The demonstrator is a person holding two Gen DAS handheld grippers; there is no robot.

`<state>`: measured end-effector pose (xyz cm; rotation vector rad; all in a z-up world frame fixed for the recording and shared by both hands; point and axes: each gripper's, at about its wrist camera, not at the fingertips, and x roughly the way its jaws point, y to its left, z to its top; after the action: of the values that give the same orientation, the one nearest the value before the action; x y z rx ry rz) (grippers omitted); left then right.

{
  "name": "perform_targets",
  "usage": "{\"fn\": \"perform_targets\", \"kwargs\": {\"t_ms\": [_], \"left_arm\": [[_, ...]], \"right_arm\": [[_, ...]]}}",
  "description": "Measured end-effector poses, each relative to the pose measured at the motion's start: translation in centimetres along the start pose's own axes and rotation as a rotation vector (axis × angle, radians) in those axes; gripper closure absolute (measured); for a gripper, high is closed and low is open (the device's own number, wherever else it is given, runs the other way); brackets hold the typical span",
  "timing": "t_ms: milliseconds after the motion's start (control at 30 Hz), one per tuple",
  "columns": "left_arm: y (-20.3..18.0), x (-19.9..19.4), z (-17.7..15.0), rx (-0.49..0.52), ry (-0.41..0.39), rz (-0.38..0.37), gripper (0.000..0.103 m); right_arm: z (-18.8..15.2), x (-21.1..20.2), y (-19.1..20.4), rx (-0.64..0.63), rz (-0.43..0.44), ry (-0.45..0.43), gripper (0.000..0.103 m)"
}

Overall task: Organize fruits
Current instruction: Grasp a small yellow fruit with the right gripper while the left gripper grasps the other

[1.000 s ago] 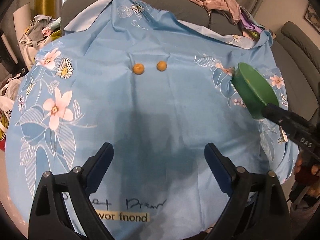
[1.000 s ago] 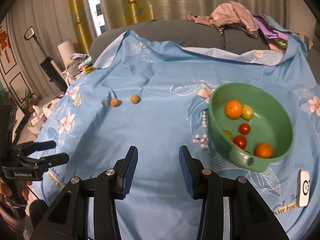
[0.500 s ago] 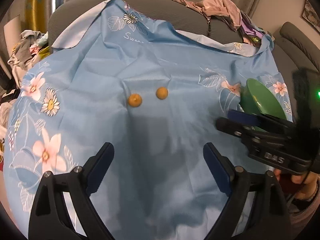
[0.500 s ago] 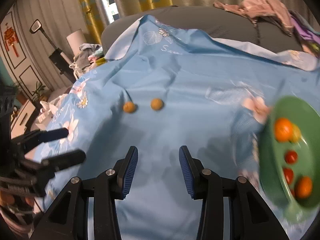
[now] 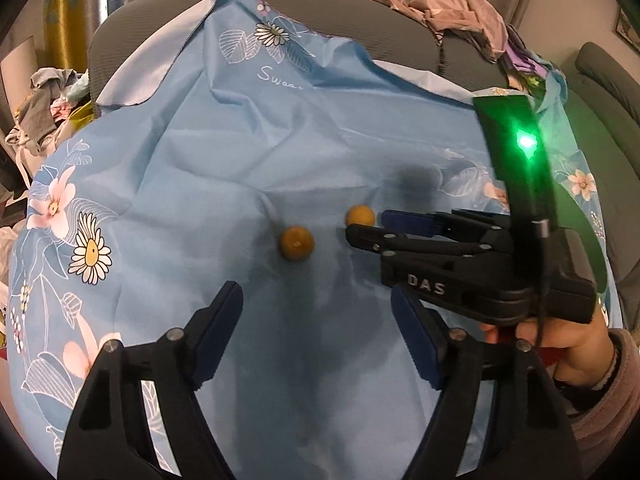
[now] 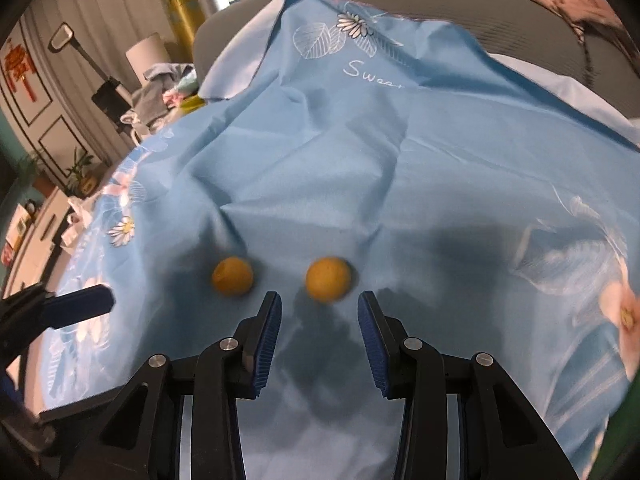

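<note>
Two small yellow-orange fruits lie side by side on the blue flowered cloth [image 5: 200, 152]. In the left wrist view the left fruit [image 5: 296, 243] sits ahead of my open, empty left gripper [image 5: 316, 320], and the right fruit [image 5: 360, 215] sits at the tip of my right gripper [image 5: 368, 228]. In the right wrist view my right gripper [image 6: 319, 312] is open, with the right fruit [image 6: 328, 279] just beyond its fingertips and the left fruit [image 6: 232, 277] to the left. The green bowl [image 5: 588, 236] is mostly hidden behind the right gripper.
A grey sofa [image 5: 168, 12] runs behind the cloth, with piled clothes [image 5: 460, 8] on its back. More clothes [image 5: 40, 100] lie at the left. A lamp and framed wall panels [image 6: 52, 120] stand at the left in the right wrist view.
Both grippers have moved forward toward the two fruits. My right gripper has swung left, away from the bowl, and now points at the right fruit. The bowl has left the right wrist view.
</note>
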<state>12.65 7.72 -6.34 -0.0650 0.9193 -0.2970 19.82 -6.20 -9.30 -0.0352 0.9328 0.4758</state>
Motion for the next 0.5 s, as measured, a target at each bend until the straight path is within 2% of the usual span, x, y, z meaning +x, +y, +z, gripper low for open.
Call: {"fn": "perform_targets", "kwargs": {"t_ms": [33, 167, 267, 367, 500], "left_arm": [[0.1, 0.1, 0.1, 0.001, 0.0, 0.004, 0.027], [0.1, 0.8, 0.4, 0.015, 0.007, 0.013, 0.03], [-0.1, 1.2, 0.8, 0.021, 0.01, 0.003, 0.037], [-1.0, 1.5, 1.4, 0.044, 0.005, -0.009, 0.038], [-2.0, 2.8, 2.5, 0.092, 0.011, -0.023, 0.041]], "right_arm": [[0.2, 0.5, 0.0, -0.005, 0.002, 0.006, 0.061], [0.4, 1.0, 0.1, -0.033, -0.018, -0.008, 0.075], [0.4, 0.8, -0.6, -0.016, -0.011, -0.014, 0.075], [-0.1, -0.3, -1.5, 0.016, -0.013, -0.017, 0.075], [-1.3, -3.3, -3.0, 0.061, 0.007, -0.069, 0.075]]}}
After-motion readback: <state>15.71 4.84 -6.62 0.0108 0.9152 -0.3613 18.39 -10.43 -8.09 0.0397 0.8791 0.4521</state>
